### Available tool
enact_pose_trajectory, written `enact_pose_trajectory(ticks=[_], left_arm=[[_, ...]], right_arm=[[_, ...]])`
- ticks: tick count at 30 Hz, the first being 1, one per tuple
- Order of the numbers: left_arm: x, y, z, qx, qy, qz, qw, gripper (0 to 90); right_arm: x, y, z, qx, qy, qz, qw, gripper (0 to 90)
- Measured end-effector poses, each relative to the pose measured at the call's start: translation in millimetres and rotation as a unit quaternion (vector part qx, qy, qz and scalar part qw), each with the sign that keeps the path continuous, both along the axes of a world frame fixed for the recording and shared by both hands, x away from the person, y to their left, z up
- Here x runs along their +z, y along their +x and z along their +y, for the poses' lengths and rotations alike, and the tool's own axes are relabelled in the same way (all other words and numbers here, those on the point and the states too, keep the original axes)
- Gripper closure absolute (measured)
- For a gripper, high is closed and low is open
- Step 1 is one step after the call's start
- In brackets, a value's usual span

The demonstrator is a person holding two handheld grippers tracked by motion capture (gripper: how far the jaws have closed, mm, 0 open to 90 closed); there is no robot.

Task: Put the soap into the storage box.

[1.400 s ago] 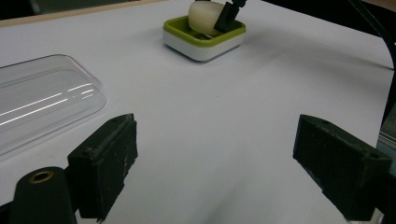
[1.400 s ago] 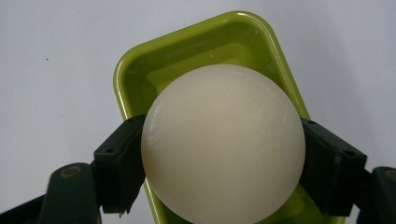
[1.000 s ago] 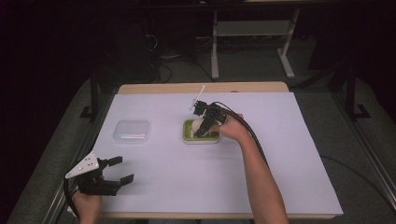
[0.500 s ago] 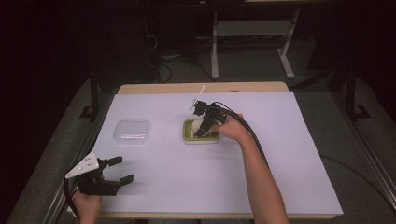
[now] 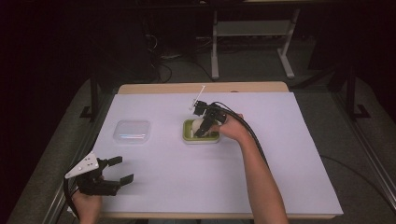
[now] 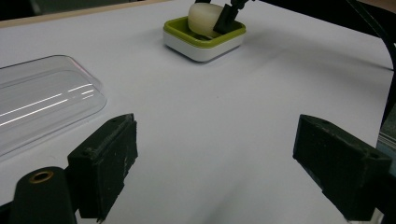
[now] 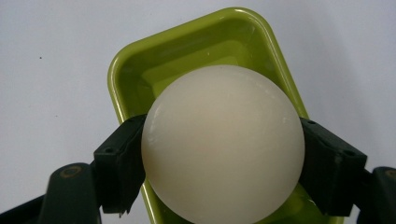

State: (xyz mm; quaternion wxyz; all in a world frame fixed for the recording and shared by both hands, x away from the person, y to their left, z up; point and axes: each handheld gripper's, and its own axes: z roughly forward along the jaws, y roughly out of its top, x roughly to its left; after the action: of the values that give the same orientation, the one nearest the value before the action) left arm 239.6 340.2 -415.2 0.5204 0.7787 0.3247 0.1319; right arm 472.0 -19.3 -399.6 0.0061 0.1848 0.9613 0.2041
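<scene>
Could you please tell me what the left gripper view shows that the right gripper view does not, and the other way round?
Left gripper view alone: the clear plastic lid lying on the white table cover, and the left gripper with its jaws wide open over bare cover. Right gripper view alone: the right gripper with a jaw pressed on each side of the cream soap bar. Both: the soap bar and the green soap dish under it.
</scene>
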Motion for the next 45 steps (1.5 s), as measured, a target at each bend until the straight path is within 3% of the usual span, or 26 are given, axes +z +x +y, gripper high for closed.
enact_pose_trajectory(ticks=[42, 45], left_arm=[[0.4, -0.2, -0.4, -0.001, -0.002, -0.001, 1.0, 13.1], [0.6, -0.4, -0.8, -0.002, -0.004, -0.001, 1.0, 13.1]], right_arm=[[-1.9, 0.0, 1.5, -0.011, -0.005, 0.0, 0.9999, 22.7], [0.3, -0.4, 0.5, -0.009, 0.005, 0.001, 0.9999, 23.6]])
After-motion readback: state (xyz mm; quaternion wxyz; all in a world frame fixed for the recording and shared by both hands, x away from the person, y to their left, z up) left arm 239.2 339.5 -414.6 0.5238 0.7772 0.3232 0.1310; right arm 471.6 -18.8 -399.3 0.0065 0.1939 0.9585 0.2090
